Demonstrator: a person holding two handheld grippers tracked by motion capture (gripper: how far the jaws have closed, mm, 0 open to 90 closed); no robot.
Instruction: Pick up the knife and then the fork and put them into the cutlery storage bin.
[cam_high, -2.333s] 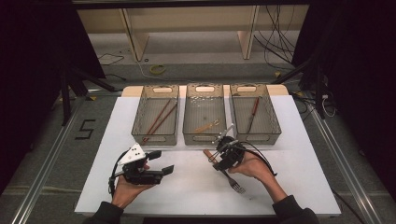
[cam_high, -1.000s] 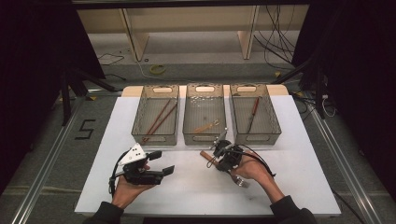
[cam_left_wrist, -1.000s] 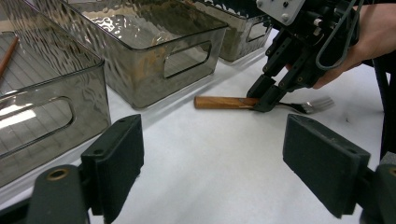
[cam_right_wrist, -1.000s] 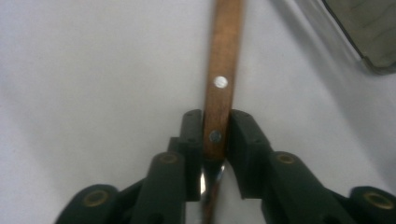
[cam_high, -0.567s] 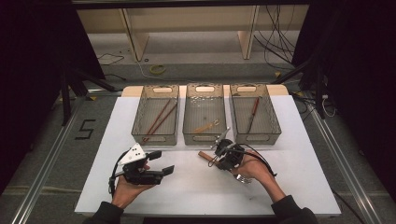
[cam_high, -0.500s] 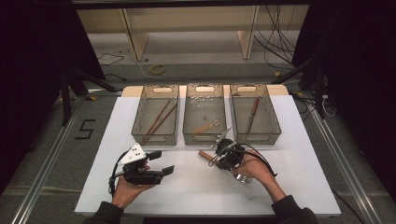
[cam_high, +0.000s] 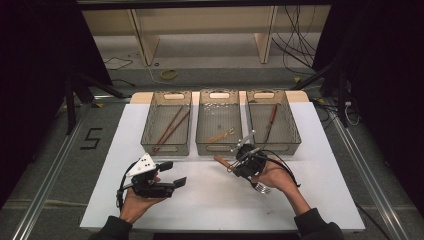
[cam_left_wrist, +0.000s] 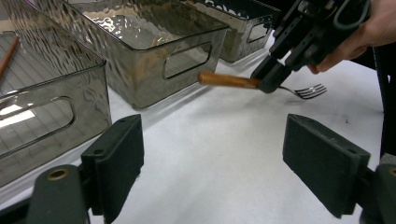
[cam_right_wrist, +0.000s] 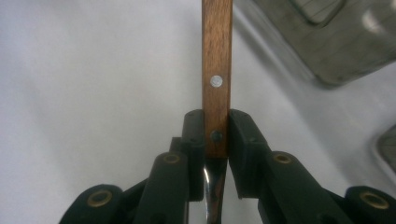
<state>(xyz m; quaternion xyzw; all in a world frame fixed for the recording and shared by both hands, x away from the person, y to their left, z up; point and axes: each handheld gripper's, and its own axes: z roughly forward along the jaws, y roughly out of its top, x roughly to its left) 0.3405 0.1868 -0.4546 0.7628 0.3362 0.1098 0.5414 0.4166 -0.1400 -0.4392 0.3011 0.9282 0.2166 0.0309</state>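
My right gripper (cam_high: 236, 166) is shut on a fork (cam_high: 223, 161) with a wooden handle, in front of the middle bin. The pads pinch the handle near its metal neck (cam_right_wrist: 216, 135). The handle (cam_left_wrist: 224, 80) juts left toward the bins, and the tines (cam_left_wrist: 310, 91) point back under the hand, a little above the white table. At the lower left, a hand holds my left gripper (cam_high: 172, 174) with its jaws wide open and nothing between them (cam_left_wrist: 217, 163). It faces the fork from some way off.
Three smoky clear bins stand in a row at the back of the white table (cam_high: 210, 205). The left bin (cam_high: 165, 150) holds brown chopsticks, the middle bin (cam_high: 218, 148) a wooden-handled utensil, and the right bin (cam_high: 278, 146) a dark-handled one.
The right hand has shifted slightly with the fork, and the tines now sit closer under the hand. The left gripper has stayed still.
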